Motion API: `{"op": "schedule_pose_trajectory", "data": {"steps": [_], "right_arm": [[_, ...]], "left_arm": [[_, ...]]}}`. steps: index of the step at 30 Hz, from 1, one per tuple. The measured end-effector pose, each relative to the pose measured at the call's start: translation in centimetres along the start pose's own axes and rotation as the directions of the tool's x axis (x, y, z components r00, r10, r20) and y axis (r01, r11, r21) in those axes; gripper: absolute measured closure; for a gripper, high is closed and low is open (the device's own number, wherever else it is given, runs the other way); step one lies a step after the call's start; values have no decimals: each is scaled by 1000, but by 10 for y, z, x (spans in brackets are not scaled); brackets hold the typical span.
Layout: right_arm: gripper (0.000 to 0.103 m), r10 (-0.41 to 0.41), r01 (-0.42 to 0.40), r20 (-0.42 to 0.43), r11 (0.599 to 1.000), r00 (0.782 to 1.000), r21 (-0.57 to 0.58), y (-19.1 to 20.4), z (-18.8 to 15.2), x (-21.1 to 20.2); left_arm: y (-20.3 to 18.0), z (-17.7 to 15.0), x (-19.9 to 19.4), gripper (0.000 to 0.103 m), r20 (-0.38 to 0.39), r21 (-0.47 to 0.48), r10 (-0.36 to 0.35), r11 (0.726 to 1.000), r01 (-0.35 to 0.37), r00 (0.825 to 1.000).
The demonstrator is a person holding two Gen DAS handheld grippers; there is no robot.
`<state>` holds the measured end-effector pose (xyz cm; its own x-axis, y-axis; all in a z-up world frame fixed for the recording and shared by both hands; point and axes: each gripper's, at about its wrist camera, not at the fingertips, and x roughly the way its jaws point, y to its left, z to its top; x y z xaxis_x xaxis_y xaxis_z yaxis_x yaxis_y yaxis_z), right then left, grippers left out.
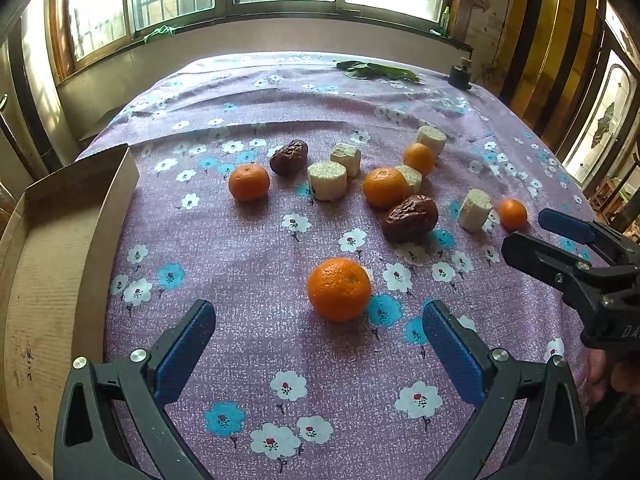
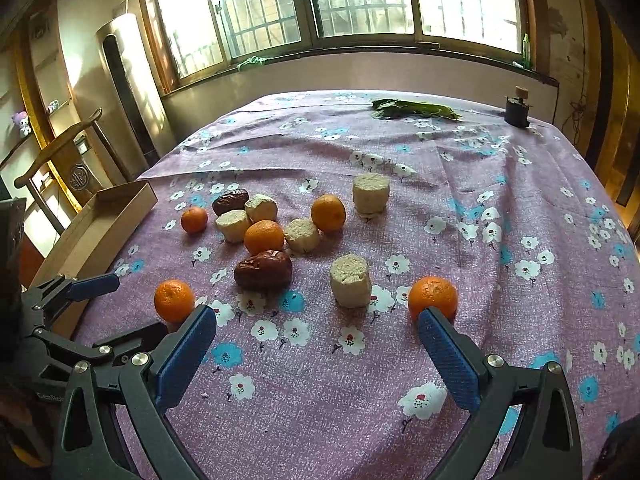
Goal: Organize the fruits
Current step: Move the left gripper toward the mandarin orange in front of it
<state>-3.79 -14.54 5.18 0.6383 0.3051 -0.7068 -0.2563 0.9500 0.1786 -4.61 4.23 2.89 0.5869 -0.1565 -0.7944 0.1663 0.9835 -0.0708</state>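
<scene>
Both claws spread wide, left claw (image 1: 319, 346), right claw (image 2: 317, 350), dimpled round oranges (image 1: 339, 289), wrinkled dates (image 1: 409, 218), floral cloth (image 1: 280, 344)

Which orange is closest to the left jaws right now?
The lone orange lying just ahead of the open left gripper, between its jaws' line of reach. The other four oranges sit farther back among the dates and white chunks.

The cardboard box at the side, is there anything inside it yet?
The cardboard box shows only a bare floor in the left view; no fruit lies in the part visible. Its near end runs out of the picture, and in the right view its wall hides most of the inside.
</scene>
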Motion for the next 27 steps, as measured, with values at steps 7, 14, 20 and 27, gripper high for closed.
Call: {"op": "schedule_pose_trajectory", "data": {"steps": [7,14,20,27], "right_arm": [[2,35,-35,2,999,999,3,2,1,3],[7,36,-36,7,999,999,14,3,5,4],[7,28,-28,-4,1000,1000,5,8,7,9],[7,20,-20,-6,1000,1000,0,10,8,11]], "left_arm": [[1,-1,11,0,-6,10,-18,1000,18,1000],[5,3,19,0,-13,18,-12,1000,12,1000],[8,4,20,0,-11,1,1,1000,-1,1000],[9,3,19,0,-8,0,0,1000,0,1000]]}}
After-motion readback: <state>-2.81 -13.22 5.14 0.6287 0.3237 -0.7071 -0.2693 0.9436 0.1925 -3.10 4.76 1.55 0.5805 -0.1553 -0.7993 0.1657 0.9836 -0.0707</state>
